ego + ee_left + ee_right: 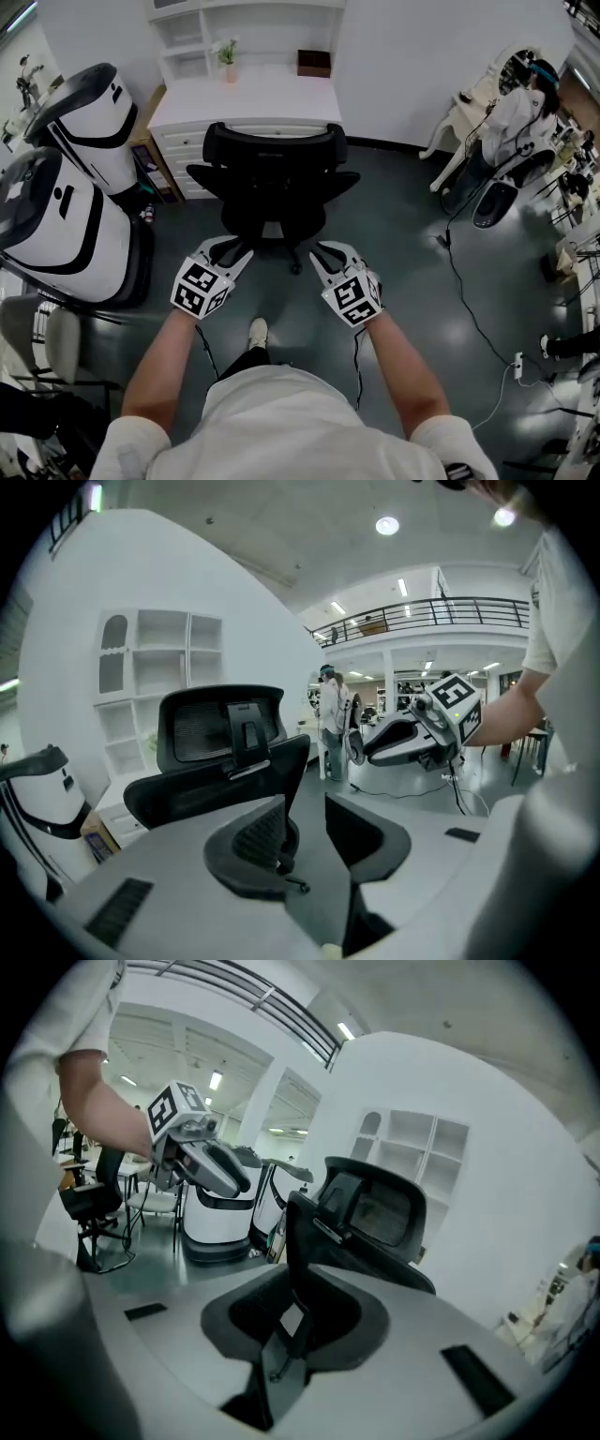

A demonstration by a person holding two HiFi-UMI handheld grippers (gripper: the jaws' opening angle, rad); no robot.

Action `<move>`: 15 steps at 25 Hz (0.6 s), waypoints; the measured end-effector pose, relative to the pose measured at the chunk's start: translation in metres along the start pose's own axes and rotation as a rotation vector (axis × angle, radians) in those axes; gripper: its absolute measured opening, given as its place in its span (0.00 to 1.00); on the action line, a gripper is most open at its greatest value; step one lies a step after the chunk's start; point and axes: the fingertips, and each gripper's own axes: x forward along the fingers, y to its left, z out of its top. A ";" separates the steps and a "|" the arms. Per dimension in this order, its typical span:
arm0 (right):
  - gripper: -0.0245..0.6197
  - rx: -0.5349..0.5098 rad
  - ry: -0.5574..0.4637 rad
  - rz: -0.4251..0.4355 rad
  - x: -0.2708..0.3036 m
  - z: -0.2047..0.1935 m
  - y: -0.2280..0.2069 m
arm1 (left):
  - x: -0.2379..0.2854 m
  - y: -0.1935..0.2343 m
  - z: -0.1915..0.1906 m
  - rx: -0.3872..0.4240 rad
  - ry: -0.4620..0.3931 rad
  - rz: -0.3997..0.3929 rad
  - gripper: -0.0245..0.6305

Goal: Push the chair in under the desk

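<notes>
Grey floor dominates overhead; up close, right gripper jaws clasp chair.

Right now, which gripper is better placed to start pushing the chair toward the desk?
Right, probably. The right gripper looks closed on the backrest edge, ready to push. The left gripper has its jaws apart, the edge beside one jaw, no grip yet.

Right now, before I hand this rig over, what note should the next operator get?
Left gripper: jaws open, chair backrest's left edge between them, unpinched.
Right gripper: jaws shut on the backrest's right edge.
Chair faces the white desk, apparently not tucked in.
Done: both grippers are at the backrest.
To do: close the left jaws, push the chair in under the desk.
</notes>
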 end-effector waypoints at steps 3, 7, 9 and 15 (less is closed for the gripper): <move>0.13 0.058 -0.018 0.008 -0.021 -0.010 0.022 | -0.017 -0.032 -0.011 -0.032 -0.013 -0.008 0.17; 0.09 0.157 -0.059 0.028 -0.042 -0.016 0.051 | -0.038 -0.065 -0.024 -0.080 -0.028 -0.006 0.09; 0.08 0.212 -0.072 0.035 -0.051 -0.019 0.064 | -0.046 -0.079 -0.030 -0.103 -0.027 -0.011 0.04; 0.04 0.425 -0.133 0.059 -0.081 -0.014 0.095 | -0.067 -0.117 -0.034 -0.160 -0.037 -0.104 0.03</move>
